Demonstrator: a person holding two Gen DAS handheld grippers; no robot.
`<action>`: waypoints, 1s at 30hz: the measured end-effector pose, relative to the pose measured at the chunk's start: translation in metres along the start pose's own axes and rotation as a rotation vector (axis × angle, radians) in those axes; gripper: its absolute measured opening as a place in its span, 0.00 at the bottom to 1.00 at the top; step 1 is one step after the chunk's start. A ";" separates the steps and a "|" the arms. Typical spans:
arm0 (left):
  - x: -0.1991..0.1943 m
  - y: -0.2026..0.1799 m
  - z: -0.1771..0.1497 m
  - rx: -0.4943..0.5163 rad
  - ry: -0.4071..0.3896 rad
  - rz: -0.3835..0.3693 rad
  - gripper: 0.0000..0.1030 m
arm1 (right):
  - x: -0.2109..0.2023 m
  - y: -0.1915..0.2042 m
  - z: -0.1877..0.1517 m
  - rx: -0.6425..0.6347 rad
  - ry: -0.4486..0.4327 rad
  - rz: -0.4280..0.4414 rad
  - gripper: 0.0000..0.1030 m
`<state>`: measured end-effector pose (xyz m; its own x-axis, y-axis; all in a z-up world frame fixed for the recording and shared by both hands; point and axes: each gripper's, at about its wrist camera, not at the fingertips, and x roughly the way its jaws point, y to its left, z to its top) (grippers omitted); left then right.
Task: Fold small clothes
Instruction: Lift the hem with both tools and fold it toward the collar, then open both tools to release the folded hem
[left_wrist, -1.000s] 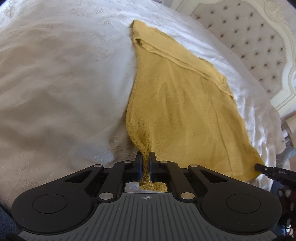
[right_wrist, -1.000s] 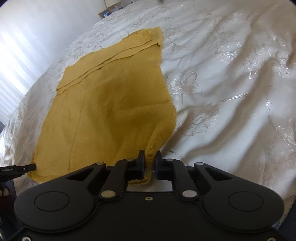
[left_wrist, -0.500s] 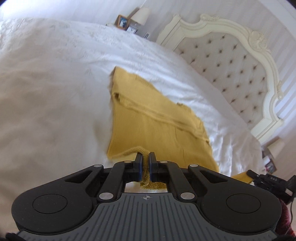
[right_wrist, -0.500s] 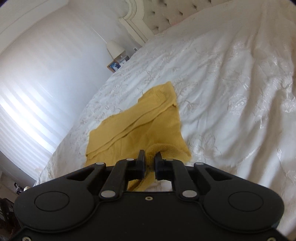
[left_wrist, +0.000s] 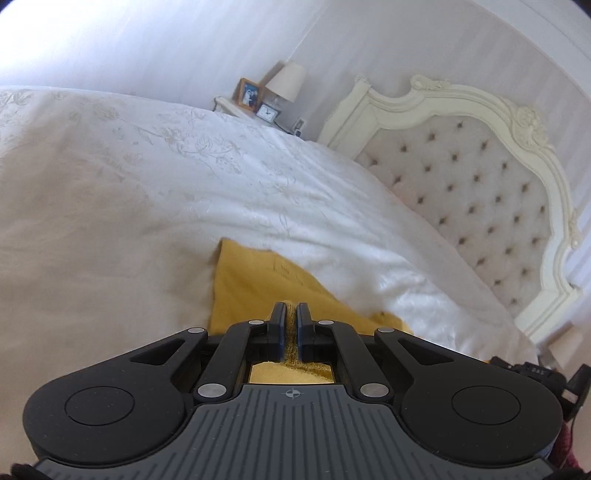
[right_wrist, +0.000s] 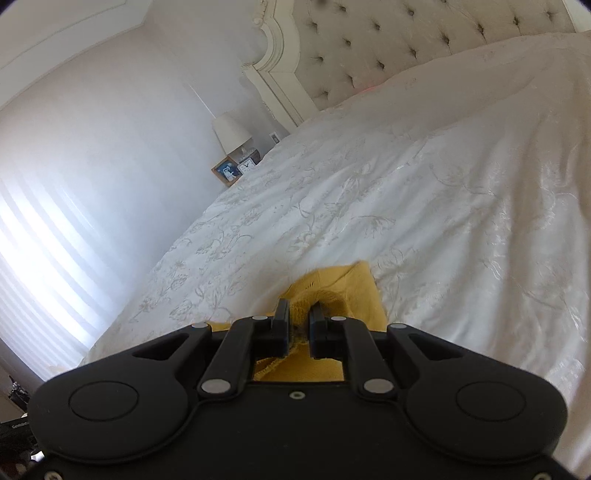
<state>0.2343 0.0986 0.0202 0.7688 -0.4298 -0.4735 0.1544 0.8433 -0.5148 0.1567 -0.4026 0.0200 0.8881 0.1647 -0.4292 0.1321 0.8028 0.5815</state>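
A mustard-yellow knit garment (left_wrist: 255, 280) lies on the white bedspread (left_wrist: 147, 192). My left gripper (left_wrist: 291, 314) is shut on one corner of its near hem, the fabric pinched between the fingers. My right gripper (right_wrist: 298, 317) is shut on the other hem corner; the garment (right_wrist: 354, 291) bunches just beyond its fingertips on the bedspread (right_wrist: 443, 206). Both grippers hold the hem over the far part of the garment, most of which is hidden beneath them.
A tufted cream headboard (left_wrist: 480, 195) stands to the right. A bedside table holds a lamp (left_wrist: 286, 83), a photo frame (left_wrist: 248, 94) and a small clock (left_wrist: 266, 112). The right gripper's tip (left_wrist: 532, 369) shows at the left view's right edge.
Both grippers have carried the near hem forward over the garment toward its far edge. Much less yellow fabric shows now, and the cameras have tilted up toward the headboard and wall.
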 end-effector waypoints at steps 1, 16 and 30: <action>0.010 0.001 0.005 -0.002 -0.002 0.007 0.05 | 0.014 0.000 0.004 0.007 0.000 -0.006 0.16; 0.133 0.039 0.030 0.026 0.033 0.195 0.05 | 0.161 -0.012 0.012 -0.019 0.082 -0.177 0.16; 0.119 0.013 0.041 0.210 0.054 0.206 0.07 | 0.140 -0.009 0.018 -0.051 -0.070 -0.194 0.66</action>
<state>0.3533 0.0716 -0.0135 0.7637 -0.2550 -0.5931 0.1284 0.9603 -0.2476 0.2880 -0.3972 -0.0326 0.8768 -0.0350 -0.4795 0.2830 0.8438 0.4559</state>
